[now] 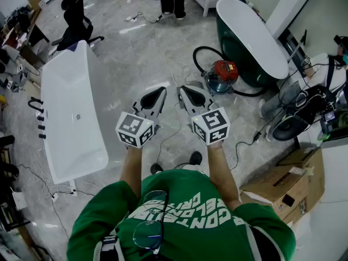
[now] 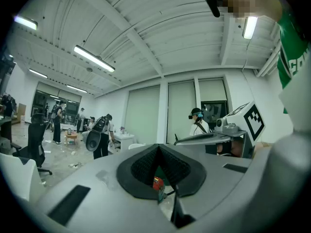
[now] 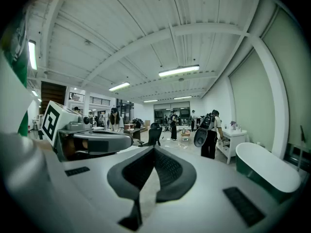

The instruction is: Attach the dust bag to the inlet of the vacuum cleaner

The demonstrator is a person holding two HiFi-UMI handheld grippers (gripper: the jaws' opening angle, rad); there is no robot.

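I am holding my left hand-held gripper (image 1: 162, 90) and right hand-held gripper (image 1: 182, 90) level, jaws pressed together on nothing; the red vacuum cleaner (image 1: 222, 75) is sitting on the floor (image 1: 136, 53) ahead, beside a green bathtub (image 1: 242, 64).

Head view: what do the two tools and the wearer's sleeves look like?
Both alike: left tool and right tool have light grey bodies with black ribbed pads forming a V. Each carries a white cube with black square markers: left cube, right cube. No cables show on them. Green short-sleeved T-shirt, white lettering; glasses hang at the collar.
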